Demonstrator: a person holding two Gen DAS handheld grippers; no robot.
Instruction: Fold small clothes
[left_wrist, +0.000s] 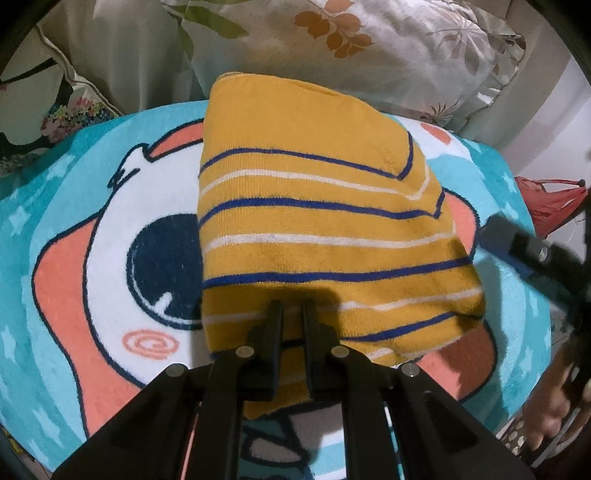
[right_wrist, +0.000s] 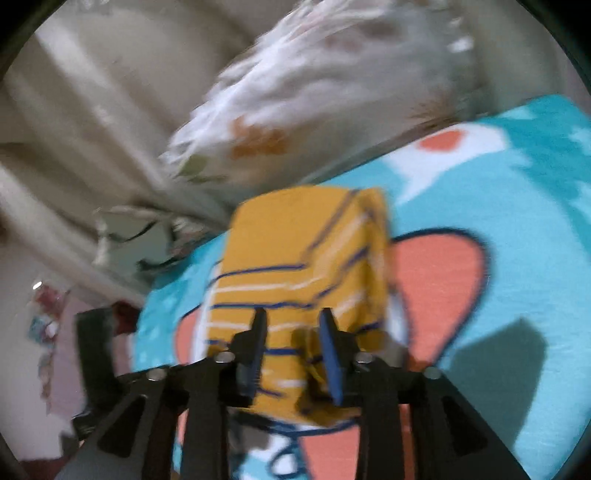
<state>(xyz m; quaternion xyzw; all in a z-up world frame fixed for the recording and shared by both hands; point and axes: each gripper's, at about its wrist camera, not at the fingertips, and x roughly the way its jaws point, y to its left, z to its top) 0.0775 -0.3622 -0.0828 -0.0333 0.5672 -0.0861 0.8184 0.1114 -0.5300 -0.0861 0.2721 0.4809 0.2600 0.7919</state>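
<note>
The mustard-yellow knit garment with blue and white stripes (left_wrist: 325, 229) lies folded at frame centre on the cartoon blanket (left_wrist: 74, 258). Left gripper (left_wrist: 292, 308) jaws pinch its near edge; right gripper (right_wrist: 293, 325) jaws part-open, empty. Folding looks nearly done.

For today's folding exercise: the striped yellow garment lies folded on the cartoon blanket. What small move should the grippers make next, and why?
Probably draw the right gripper clear: its jaws stand apart, no longer pinching the striped yellow garment, while the left gripper is shut on the near edge and can finish the fold on the cartoon blanket.
</note>
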